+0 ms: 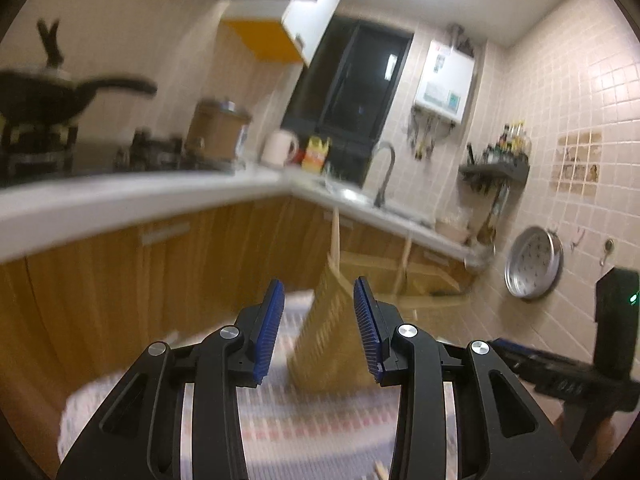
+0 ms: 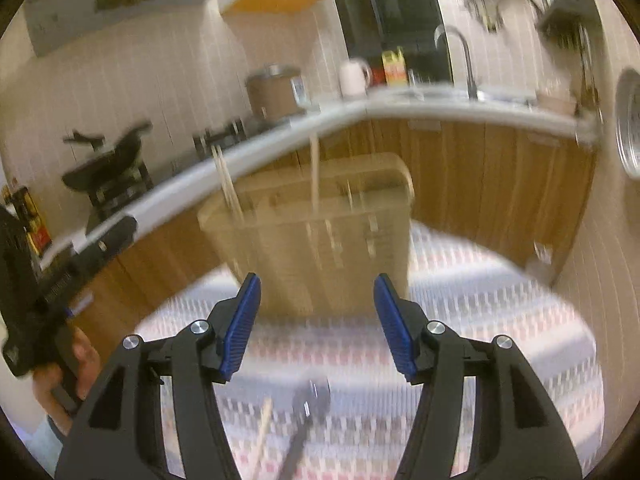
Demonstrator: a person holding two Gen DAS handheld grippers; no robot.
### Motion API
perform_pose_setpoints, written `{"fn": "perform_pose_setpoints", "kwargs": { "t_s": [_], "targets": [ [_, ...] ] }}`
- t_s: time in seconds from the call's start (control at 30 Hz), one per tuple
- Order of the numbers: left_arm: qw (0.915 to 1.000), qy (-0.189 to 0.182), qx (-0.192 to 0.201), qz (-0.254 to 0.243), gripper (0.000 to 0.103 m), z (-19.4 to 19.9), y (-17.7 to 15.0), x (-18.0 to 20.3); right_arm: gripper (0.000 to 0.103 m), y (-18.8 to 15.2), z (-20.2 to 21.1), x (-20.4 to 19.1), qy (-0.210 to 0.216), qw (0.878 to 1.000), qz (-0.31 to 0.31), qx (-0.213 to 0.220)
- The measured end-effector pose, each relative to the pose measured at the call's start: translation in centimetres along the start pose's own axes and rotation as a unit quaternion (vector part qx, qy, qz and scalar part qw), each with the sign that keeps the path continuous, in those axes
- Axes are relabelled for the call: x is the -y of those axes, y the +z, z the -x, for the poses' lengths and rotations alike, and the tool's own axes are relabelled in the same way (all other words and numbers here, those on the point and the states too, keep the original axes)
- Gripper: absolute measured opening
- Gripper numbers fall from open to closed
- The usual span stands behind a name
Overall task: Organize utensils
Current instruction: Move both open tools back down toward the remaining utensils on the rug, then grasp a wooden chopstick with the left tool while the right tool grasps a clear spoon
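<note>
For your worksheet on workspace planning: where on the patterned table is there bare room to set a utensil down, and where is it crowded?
Bare tablecloth lies right of the utensil holder, out to the table's edge, and between the holder and the open right gripper. It is crowded near that gripper's base, where a dark utensil and a wooden stick lie.

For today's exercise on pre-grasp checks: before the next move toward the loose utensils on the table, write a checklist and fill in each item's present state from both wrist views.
1. Left gripper open and empty: ok.
2. Right gripper open and empty: ok.
3. Holder upright on the tablecloth: ok.
4. Holder has room; a few chopsticks already stand in it: ok.
5. Loose utensils within view: a dark utensil and a wooden stick lie below the right gripper: ok.
6. What kind the dark utensil is: cannot tell, blurred.
</note>
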State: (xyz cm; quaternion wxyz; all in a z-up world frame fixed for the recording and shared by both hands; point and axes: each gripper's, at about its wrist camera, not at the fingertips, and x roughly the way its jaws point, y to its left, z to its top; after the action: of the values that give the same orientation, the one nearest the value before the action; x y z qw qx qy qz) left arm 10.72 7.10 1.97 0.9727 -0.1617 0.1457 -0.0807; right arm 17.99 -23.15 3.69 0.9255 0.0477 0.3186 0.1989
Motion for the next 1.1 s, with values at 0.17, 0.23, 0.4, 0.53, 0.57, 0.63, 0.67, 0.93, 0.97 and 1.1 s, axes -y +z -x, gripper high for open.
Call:
{"fn": "perform_pose_setpoints", "kwargs": {
  "t_s": [0.17, 0.23, 0.4, 0.53, 0.57, 0.63, 0.67, 0.93, 0.97, 1.1],
  "targets": [
    [0.9943, -0.027, -0.103, -0.006, 0.034, -0.6, -2.5, 0.9, 0.041, -3.6, -1.8, 1.8, 0.033, 0.99, -0.074, -0.115],
    [0.9864, -0.045, -0.158, 0.002, 0.034, -1.3, -3.8, 1.3, 0.034, -4.7, -2.6, 2.0, 0.048, 0.984, -0.09, -0.148],
    [0.9617, -0.075, -0.263, 0.026, 0.032, -3.0, -6.7, 1.7, 0.034, -6.7, -3.5, 2.1, 0.052, 0.975, -0.108, -0.187],
    [0.9419, -0.081, -0.325, 0.016, 0.029, -4.4, -9.1, 2.7, 0.034, -8.0, -2.8, 2.5, 0.055, 0.972, -0.125, -0.19],
    [0.9373, -0.078, -0.339, 0.01, 0.029, -4.9, -9.7, 3.2, 0.034, -8.2, -2.6, 2.8, 0.057, 0.972, -0.131, -0.187],
    [0.9324, -0.064, -0.356, 0.001, 0.029, -5.6, -10.6, 3.9, 0.034, -8.7, -1.9, 3.1, 0.056, 0.972, -0.136, -0.182],
    [0.9306, -0.058, -0.361, -0.002, 0.029, -5.9, -11.0, 4.2, 0.034, -8.8, -1.6, 3.4, 0.054, 0.972, -0.137, -0.181],
    [0.9246, 0.027, -0.368, -0.094, 0.025, -7.2, -12.7, 8.3, 0.034, -9.1, 0.5, 5.3, 0.035, 0.975, -0.14, -0.172],
    [0.9233, 0.038, -0.367, -0.108, 0.023, -7.5, -12.8, 8.8, 0.034, -9.0, 0.6, 5.3, 0.028, 0.975, -0.135, -0.173],
    [0.922, 0.062, -0.362, -0.121, 0.006, -7.5, -13.0, 9.0, 0.034, -8.5, 0.3, 4.9, 0.019, 0.974, -0.115, -0.193]
  ]
}}
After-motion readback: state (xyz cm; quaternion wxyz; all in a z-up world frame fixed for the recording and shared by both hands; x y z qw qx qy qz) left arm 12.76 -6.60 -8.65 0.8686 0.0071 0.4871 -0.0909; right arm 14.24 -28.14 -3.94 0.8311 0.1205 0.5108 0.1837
